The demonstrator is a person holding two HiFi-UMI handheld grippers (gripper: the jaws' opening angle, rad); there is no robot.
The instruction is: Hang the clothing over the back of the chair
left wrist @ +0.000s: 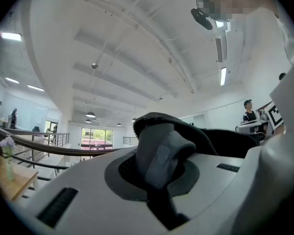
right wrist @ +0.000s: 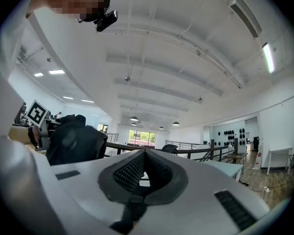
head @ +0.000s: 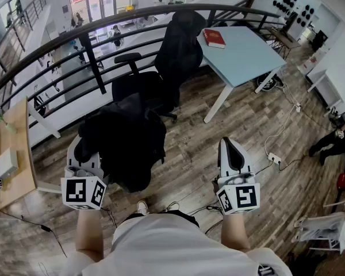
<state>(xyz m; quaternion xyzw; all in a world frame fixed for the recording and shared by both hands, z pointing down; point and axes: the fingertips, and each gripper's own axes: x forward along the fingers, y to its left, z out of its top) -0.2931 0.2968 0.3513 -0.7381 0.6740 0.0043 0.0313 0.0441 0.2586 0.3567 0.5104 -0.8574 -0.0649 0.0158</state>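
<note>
Clenching the black jacket [head: 129, 145] in its jaws, your left gripper [head: 80, 149] holds it near the office chair [head: 169, 62]. The jaws of your right gripper [head: 229, 144] are closed on nothing.

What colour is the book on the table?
The book is red; head view shows it best.

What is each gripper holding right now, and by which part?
The left gripper is shut on the black garment, pinching a bunched fold of its fabric; which part of the garment cannot be told. The right gripper is shut and empty.
</note>
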